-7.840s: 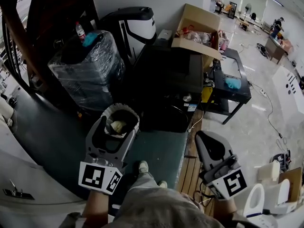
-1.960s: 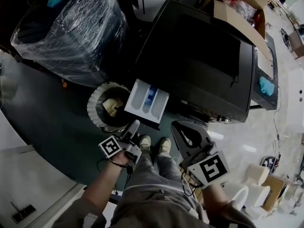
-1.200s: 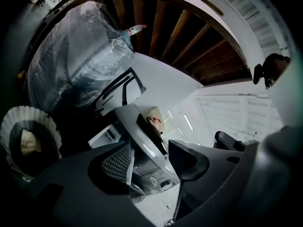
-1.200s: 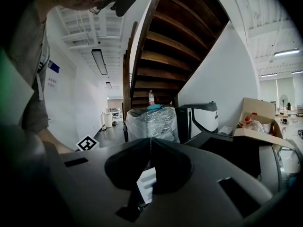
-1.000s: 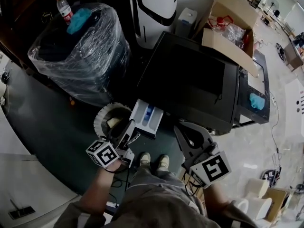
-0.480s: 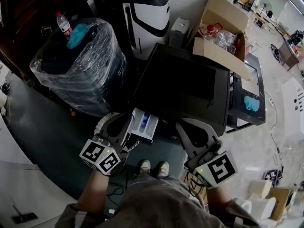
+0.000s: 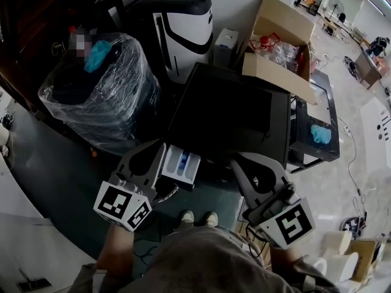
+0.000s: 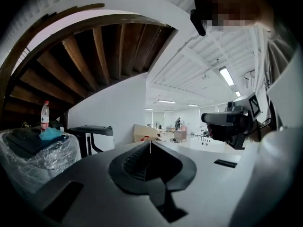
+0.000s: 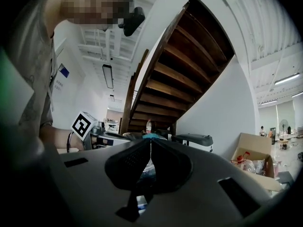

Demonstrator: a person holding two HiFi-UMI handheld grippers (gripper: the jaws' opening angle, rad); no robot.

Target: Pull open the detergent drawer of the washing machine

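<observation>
Cluttered workshop floor (image 7: 55, 163), drawer already out.
Detergent drawer (image 7: 181, 165) juts from the washing machine (image 7: 229, 112); left gripper (image 7: 157, 151) and right gripper (image 7: 239, 163) are raised, fingers together, empty. A stray knee might snap it.

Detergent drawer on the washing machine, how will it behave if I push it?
The detergent drawer stands pulled out of the washing machine, so it likely slides straight back. Its moulded white compartments suggest stiff, light plastic.
</observation>
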